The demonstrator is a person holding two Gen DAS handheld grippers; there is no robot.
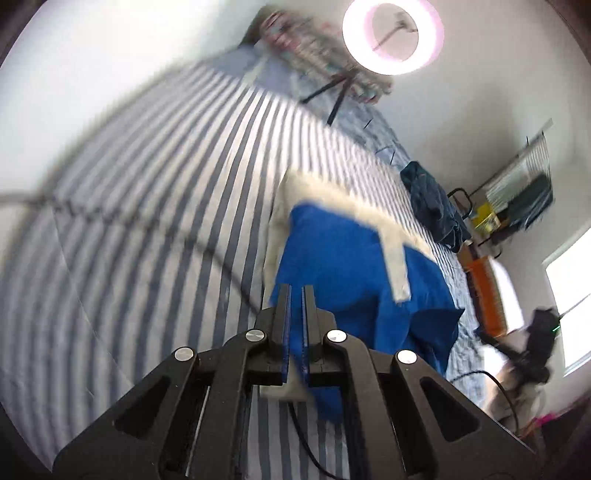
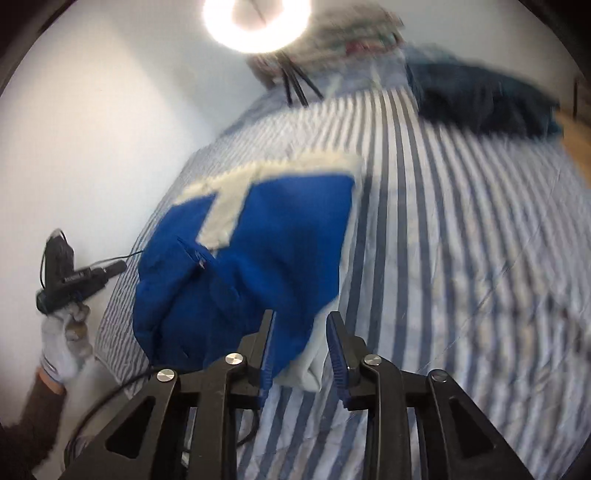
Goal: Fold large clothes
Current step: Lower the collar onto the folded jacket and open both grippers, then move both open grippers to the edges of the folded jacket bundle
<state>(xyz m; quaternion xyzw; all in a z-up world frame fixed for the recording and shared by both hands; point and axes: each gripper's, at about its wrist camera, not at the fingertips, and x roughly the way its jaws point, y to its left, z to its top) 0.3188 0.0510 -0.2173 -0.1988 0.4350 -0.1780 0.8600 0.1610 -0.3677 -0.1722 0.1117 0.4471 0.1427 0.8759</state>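
Bed point(image 1: 155, 192) with blue-and-white striped sheet fills most of both views; stripes blurred.

Blue garment point(image 1: 343, 266) with cream lining lies on the sheet, partly doubled over. A cream band point(image 2: 229, 206) runs along its far edge and down across the blue. From the right wrist view the garment point(image 2: 258, 251) sits left of centre on the bed, with a pale corner point(image 2: 306, 373) nearest the camera.

Dark navy clothing pile point(image 1: 432, 206) sits further along the bed, well apart from the blue garment; also seen top right from the right wrist point(image 2: 484, 99).

Ring light point(image 1: 393, 35) glows at the far end of the bed, on a dark tripod point(image 1: 332, 92). A patterned bundle point(image 1: 314, 48) lies behind it, too blurred to identify.

Left tool point(image 1: 296, 295): jaws pressed together, pale fabric of the garment's near edge pinched between the blue pads. A bit of cream cloth point(image 1: 284, 391) shows under the jaws.

Right tool point(image 2: 300, 325): jaws spread, the pale corner lying in the gap; pads not seen pressing on it.

In the right wrist view a gloved hand point(image 2: 66, 332) in a dark sleeve holds the left tool at the bed's left edge, cable trailing.
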